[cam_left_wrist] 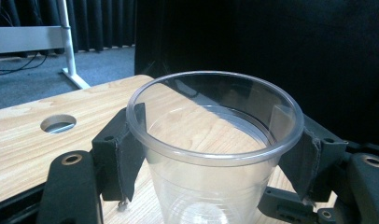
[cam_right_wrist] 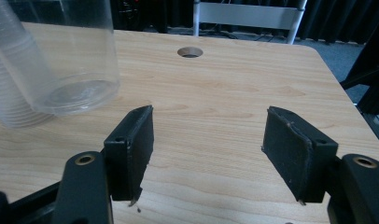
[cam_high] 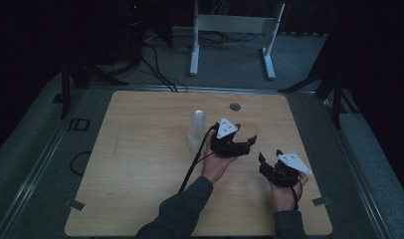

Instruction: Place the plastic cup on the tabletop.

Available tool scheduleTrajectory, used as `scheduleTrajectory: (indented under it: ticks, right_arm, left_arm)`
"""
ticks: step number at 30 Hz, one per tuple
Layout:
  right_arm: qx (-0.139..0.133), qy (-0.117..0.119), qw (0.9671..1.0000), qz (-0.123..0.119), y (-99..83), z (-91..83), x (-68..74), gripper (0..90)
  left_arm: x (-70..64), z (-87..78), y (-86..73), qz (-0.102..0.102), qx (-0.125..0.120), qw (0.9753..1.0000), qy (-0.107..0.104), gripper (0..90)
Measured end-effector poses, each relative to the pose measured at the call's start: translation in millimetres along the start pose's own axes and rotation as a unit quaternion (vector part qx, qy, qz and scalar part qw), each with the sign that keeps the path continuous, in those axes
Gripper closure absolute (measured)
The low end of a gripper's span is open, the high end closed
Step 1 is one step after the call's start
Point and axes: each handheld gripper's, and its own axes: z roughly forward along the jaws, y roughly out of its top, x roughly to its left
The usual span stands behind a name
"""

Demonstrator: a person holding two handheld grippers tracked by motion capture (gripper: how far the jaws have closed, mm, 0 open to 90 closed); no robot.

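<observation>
My left gripper (cam_high: 246, 142) is shut on a clear plastic cup (cam_left_wrist: 201, 196); its black pads (cam_left_wrist: 127, 154) press on both sides just under the rim. The cup (cam_high: 250, 130) is upright near the middle of the wooden table (cam_high: 140, 164). A tall stack of clear cups (cam_high: 197, 130) stands just left of that gripper. My right gripper (cam_high: 270, 155) hovers nearer the front right, open, with bare table between its jaws (cam_right_wrist: 208, 149). In the right gripper view the cup (cam_right_wrist: 80, 60) and the stack (cam_right_wrist: 10, 93) are at the upper left.
A round hole (cam_high: 235, 106) is cut in the table near the far edge. A white metal frame (cam_high: 235, 25) stands on the floor beyond the table. Black cables trail over the table and floor. The surroundings are dark.
</observation>
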Motion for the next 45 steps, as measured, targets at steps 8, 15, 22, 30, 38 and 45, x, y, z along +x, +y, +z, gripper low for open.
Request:
scheduleTrajectory:
  ticks: [8,15,22,30,38,45]
  right_arm:
    - [0.0,-0.002,1.0,0.003,-0.3,-1.0,-1.6,33.2]
    - [0.001,-0.003,1.0,0.0,-1.0,-1.0,-1.6,33.2]
    - [0.003,-0.003,1.0,0.001,-2.2,-1.2,-2.7,33.2]
    - [0.003,-0.002,1.0,-0.001,-3.1,-1.0,-2.2,33.2]
    - [0.003,-0.002,1.0,0.0,-4.4,-1.2,-3.0,33.2]
    - [0.004,-0.003,1.0,0.001,-4.7,-1.6,-3.4,33.2]
  left_arm:
    - [-2.5,-4.0,0.1,0.005,-0.005,1.0,-0.004,29.1]
    - [-2.7,-6.5,-4.1,0.006,-0.008,0.9999,-0.003,29.1]
    - [-0.5,-9.2,-7.9,0.003,-0.011,0.9999,-0.002,29.1]
    - [-0.1,-11.3,-12.3,0.01,-0.013,0.9999,0.0,29.1]
    - [1.9,-14.7,-14.6,0.017,-0.017,0.9996,0.013,28.9]
    - [3.8,-17.8,-17.2,0.019,-0.024,0.9993,0.022,28.7]
